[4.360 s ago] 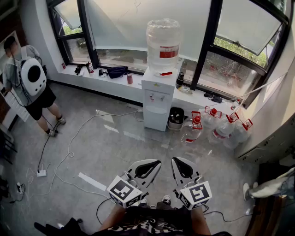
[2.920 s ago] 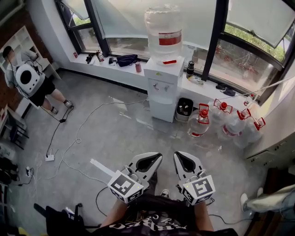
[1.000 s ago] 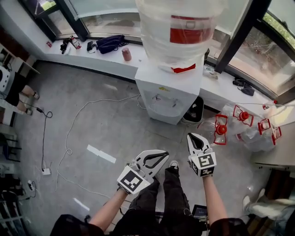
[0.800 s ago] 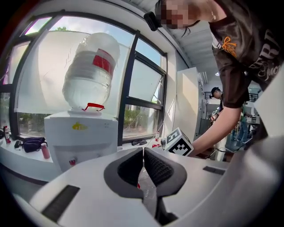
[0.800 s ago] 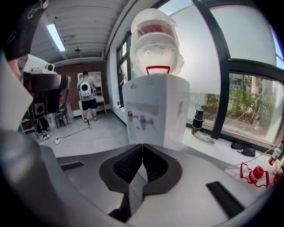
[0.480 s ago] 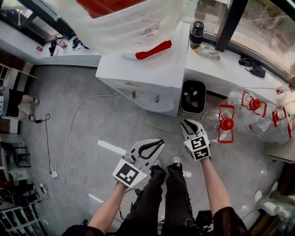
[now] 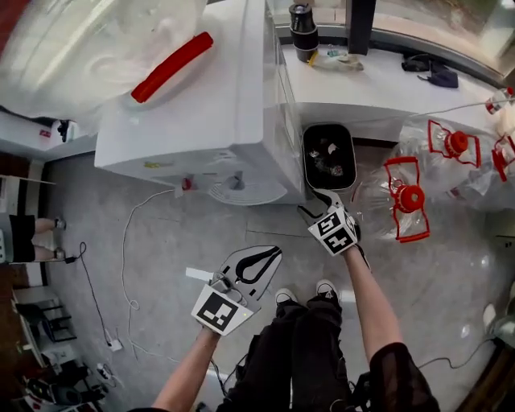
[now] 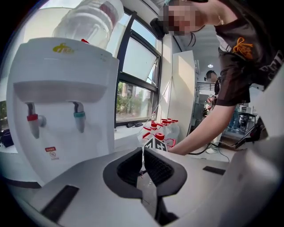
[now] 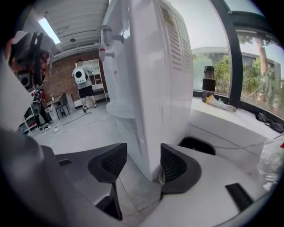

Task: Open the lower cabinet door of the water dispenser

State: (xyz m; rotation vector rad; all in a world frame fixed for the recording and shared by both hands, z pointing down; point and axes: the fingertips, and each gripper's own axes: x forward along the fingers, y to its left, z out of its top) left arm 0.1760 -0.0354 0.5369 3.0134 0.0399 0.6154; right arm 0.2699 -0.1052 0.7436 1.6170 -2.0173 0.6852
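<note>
The white water dispenser (image 7: 217,113) carries a clear bottle (image 7: 72,40) and fills the upper left of the head view; its top hides its lower cabinet door there. My right gripper (image 7: 310,203) is low at the dispenser's front right corner. Its jaws are opening, and the dispenser's vertical corner edge (image 9: 151,128) stands in the gap just beyond the pads, untouched. In the right gripper view (image 9: 143,155) nothing is gripped. My left gripper (image 7: 276,252) hangs shut and empty in front of the dispenser. In its own view (image 8: 143,153) the red tap (image 8: 32,124) and blue tap (image 8: 79,119) show above it.
A black bin (image 7: 328,157) stands against the dispenser's right side. Water jugs with red handles (image 7: 406,197) crowd the floor to the right. A white ledge (image 7: 378,72) with a black flask (image 7: 303,20) runs behind. Cables (image 7: 129,265) trail left, where a person (image 9: 82,80) stands.
The view has closed in on the dispenser. Both grippers have dropped towards its base, and the right one has gone from shut to open at the front right corner.
</note>
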